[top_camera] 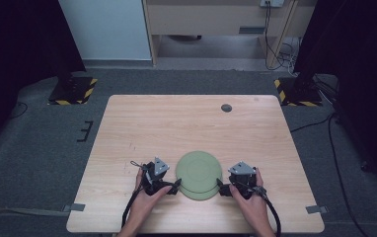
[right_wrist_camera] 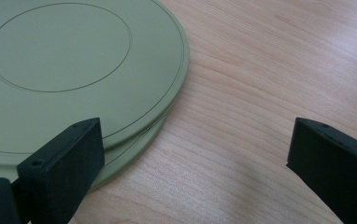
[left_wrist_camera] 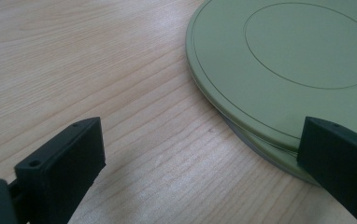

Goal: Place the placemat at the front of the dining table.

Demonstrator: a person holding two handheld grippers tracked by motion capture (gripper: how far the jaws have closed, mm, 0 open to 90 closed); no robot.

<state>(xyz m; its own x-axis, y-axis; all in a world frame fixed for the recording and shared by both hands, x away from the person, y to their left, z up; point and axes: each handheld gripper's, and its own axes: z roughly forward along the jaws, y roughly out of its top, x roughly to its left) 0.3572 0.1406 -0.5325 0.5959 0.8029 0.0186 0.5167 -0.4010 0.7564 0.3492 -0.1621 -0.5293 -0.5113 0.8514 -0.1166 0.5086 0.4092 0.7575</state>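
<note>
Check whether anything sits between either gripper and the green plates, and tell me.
Nothing visible does. The left gripper and right gripper are open at opposite edges of the stacked green plates, with bare table around them. One jaw of each already overlaps the stack's rim.

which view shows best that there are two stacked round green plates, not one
The left gripper view: the upper green plate sits offset over the lower plate's rim. The right gripper view shows it too; the high view only faintly.

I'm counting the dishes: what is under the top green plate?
Under the top green plate lies a second green plate, shifted slightly so its edge peeks out. Anything beneath that is covered.
</note>
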